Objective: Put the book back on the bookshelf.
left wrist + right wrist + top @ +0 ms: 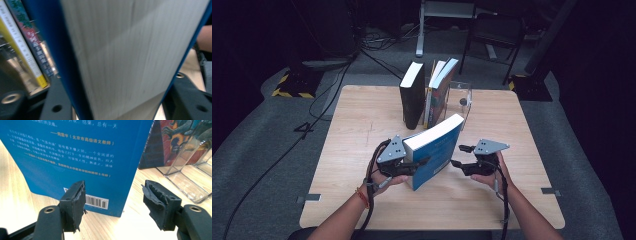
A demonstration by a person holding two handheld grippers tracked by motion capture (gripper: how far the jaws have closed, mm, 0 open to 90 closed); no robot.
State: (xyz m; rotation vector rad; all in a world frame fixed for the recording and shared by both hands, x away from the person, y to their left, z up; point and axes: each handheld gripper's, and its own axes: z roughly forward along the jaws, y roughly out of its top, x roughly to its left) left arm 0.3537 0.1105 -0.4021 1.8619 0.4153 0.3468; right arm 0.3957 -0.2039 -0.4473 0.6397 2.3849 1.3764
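The left tool [412,167] clamps the thick blue-covered paperback book [434,147], tilted on the wooden surface [362,115]; the right tool [462,156] gapes empty beside it. Stiff, fairly heavy, probably slick-covered: grip across the page block.

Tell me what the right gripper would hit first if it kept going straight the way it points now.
Most likely the back cover of the blue book, near its barcode: the open right gripper faces it squarely. Depth is unclear, but nothing sits between them.

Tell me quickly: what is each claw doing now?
Left claw: shut on the blue book.
Right claw: open, holding nothing, beside the book.
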